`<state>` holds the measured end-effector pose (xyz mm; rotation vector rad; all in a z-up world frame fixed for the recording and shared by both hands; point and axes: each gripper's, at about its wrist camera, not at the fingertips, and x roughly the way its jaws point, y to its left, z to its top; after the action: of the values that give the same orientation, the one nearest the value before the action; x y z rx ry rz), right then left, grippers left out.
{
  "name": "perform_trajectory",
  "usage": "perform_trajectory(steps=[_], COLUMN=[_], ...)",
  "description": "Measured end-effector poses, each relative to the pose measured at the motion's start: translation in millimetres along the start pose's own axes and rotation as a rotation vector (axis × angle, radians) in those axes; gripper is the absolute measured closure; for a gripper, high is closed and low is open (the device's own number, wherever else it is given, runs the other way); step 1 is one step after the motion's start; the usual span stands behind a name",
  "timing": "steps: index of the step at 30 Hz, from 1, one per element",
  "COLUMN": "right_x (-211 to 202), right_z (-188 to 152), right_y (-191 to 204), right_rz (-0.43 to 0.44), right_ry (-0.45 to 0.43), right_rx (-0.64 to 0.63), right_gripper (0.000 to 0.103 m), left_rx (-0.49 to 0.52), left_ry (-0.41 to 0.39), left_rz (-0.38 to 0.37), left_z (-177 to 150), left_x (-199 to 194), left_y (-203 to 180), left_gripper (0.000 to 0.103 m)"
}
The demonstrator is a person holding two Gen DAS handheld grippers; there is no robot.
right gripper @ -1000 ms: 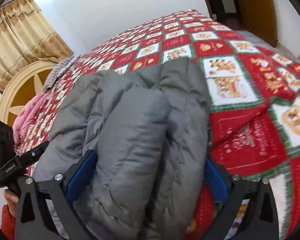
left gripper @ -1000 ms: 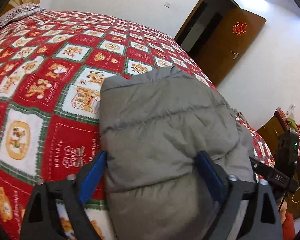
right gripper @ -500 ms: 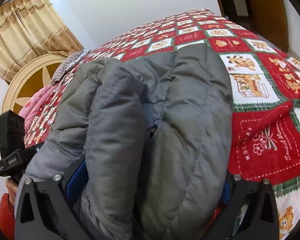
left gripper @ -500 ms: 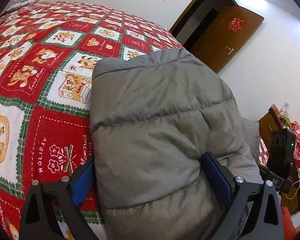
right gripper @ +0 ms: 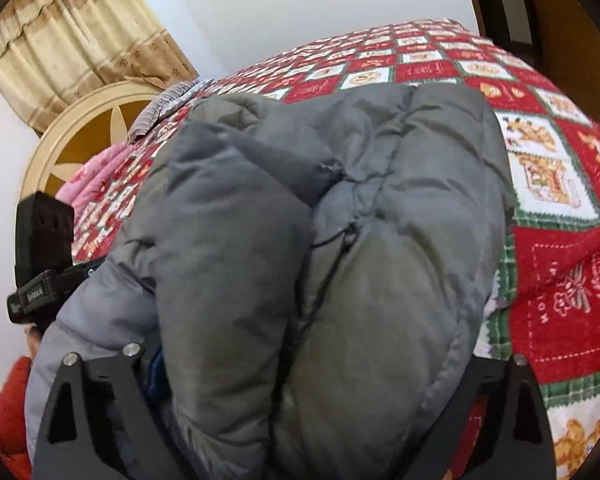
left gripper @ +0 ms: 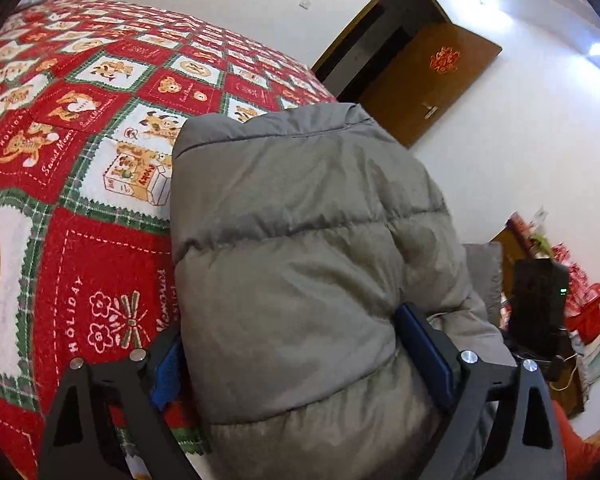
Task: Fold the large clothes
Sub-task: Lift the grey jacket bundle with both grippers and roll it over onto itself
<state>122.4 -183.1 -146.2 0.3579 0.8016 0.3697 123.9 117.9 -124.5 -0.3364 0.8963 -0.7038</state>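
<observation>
Left wrist view: the left claw (left gripper: 296, 364) has its blue-padded fingers (left gripper: 424, 348) spread wide on either side of a folded grey puffer jacket (left gripper: 300, 264), pads against the padding, so it is grasping the bundle. The jacket lies on a bed covered by a red, white and green holiday quilt (left gripper: 80, 152) with bear patches; the jacket's hem end points toward the far side of the bed. Beyond the bed, a brown wooden door (left gripper: 424, 80) with a red ornament stands open against a white wall. To the right, the other tool's black body (left gripper: 540, 304) with a green light sits beside the jacket, blocking part of a cluttered brown cabinet (left gripper: 512, 240) with red items.

From the right wrist view, the right claw (right gripper: 300, 364) also straddles the grey puffer jacket (right gripper: 340, 240), whose bulging folds hide the pads almost entirely; it grips the bundle too. Behind are a round cream headboard (right gripper: 80, 128), beige curtains (right gripper: 80, 40), a pink blanket (right gripper: 96, 176) and the quilt (right gripper: 560, 280).
</observation>
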Motion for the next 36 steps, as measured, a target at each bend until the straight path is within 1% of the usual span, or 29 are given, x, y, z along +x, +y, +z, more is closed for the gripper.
perform_trajectory(steps=[2,4,6,8,9,10,11,12,13,14,15,17,19,22,25,28,31,33,36], right_x=[3,5,6,5,4,4,3,1,-1,-3,-4,-9,-14,-17,-20,-26,-42,-57,-81], right_z=[1,3,2,1,0,1,0,-2,-4,-6,-7,-13,-20,-27,-30,-28,-20,-15,-7], right_y=[1,2,2,5,7,7,9,10,13,16,19,28,32,38,53,62,63,62,60], right_rz=[-0.001,0.001,0.004,-0.008,-0.016,-0.016,-0.009,-0.006,0.000,0.011,0.012,0.015,0.040,0.081,0.086,0.113,0.139,0.134,0.108], right_ry=[0.002,0.006,0.010,0.013,0.013,0.013,0.009,0.004,0.000,-0.002,-0.006,-0.019,-0.031,-0.045,-0.052,-0.068,-0.110,-0.146,-0.204], right_rx=[0.003,0.005,0.005,-0.001,-0.005,-0.004,0.006,0.012,0.015,0.019,0.023,0.022,0.047,0.095,0.086,0.087,0.099,0.098,0.091], right_gripper=[0.002,0.000,0.001,0.004,0.005,0.010,0.017,0.021,0.030,0.039,0.042,0.052,0.058,0.062,0.065,0.067,0.068,0.068,0.069], left_rx=[0.007,0.007,0.010,0.011,0.008,0.002,-0.006,-0.015,-0.023,-0.030,-0.036,-0.035,-0.028,-0.007,0.005,0.011,0.049,0.075,0.111], left_ry=[-0.001,-0.004,-0.010,-0.014,-0.017,-0.017,-0.018,-0.020,-0.023,-0.024,-0.027,-0.036,-0.049,-0.066,-0.081,-0.097,-0.124,-0.137,-0.148], left_rz=[-0.008,-0.013,-0.015,-0.015,-0.022,-0.032,-0.042,-0.053,-0.061,-0.066,-0.070,-0.069,-0.066,-0.046,-0.033,-0.048,-0.067,-0.084,-0.131], left_z=[1,0,0,0,0,0,-1,-2,-4,-5,-6,-11,-17,-24,-24,-21,-9,-1,11], left_x=[1,0,0,-1,-2,-3,-4,-6,-9,-11,-15,-26,-40,-62,-73,-84,-91,-93,-89], left_y=[-2,-2,-2,-2,-1,0,1,2,3,3,4,3,3,0,0,-4,-21,-32,-50], left_gripper=[0.010,0.010,0.011,0.017,0.023,0.029,0.032,0.037,0.041,0.043,0.045,0.049,0.053,0.054,0.054,0.054,0.054,0.054,0.054])
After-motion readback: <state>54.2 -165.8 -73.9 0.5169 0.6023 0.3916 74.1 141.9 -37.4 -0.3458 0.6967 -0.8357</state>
